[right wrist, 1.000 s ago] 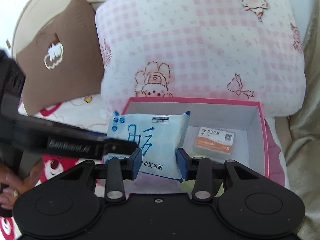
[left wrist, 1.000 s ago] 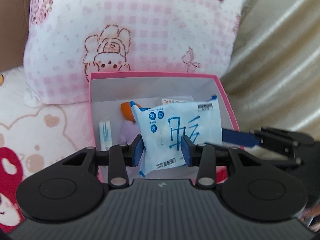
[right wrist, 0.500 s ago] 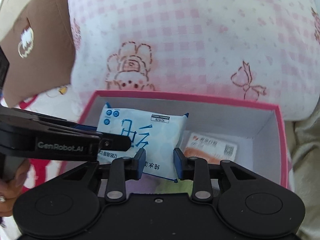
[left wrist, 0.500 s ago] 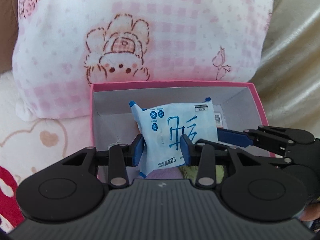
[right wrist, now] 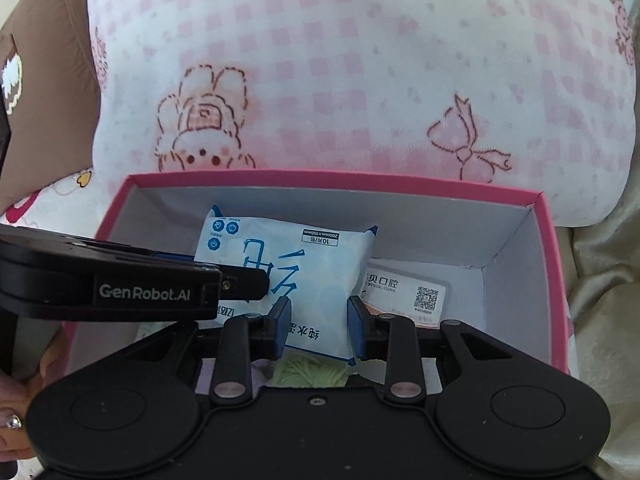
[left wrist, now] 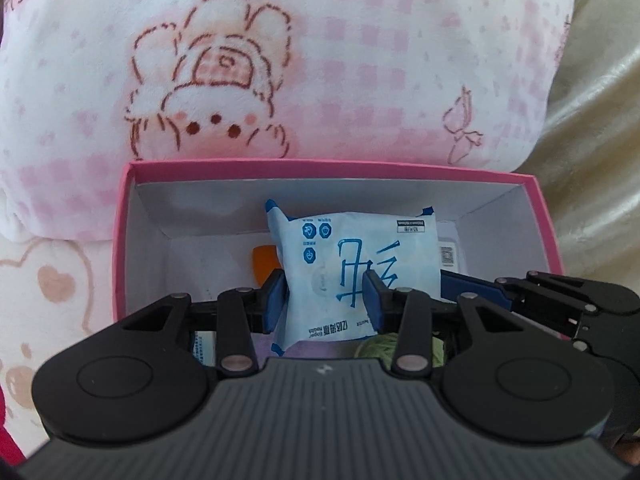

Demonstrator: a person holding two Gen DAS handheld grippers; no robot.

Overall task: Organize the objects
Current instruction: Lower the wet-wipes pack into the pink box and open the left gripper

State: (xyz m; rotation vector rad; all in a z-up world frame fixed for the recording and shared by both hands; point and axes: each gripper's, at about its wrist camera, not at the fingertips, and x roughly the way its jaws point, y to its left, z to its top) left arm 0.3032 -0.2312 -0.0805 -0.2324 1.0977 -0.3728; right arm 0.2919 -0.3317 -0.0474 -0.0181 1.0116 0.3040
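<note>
I read "GenRobot.AI" on left claw (right wrist: 256, 280); both claws, right claw (right wrist: 319, 326) too, clamped on wipes pack (right wrist: 304, 280) marked "10", over pink box (right wrist: 548, 248); pillow (right wrist: 360, 60) behind.

counted across both wrist views: one pink box (left wrist: 546, 232), open on top. one blue wipes pack (right wrist: 296, 276) over it. one card packet (right wrist: 412, 294) with a code square on the box floor. one orange item (left wrist: 264, 262), partly hidden. one green yarn ball (right wrist: 308, 372), partly hidden. two grippers: left (left wrist: 326, 302), right (right wrist: 318, 326). one checked pink pillow (right wrist: 360, 60). one brown cushion (right wrist: 44, 80). one hand (right wrist: 16, 408) at the lower left edge.
</note>
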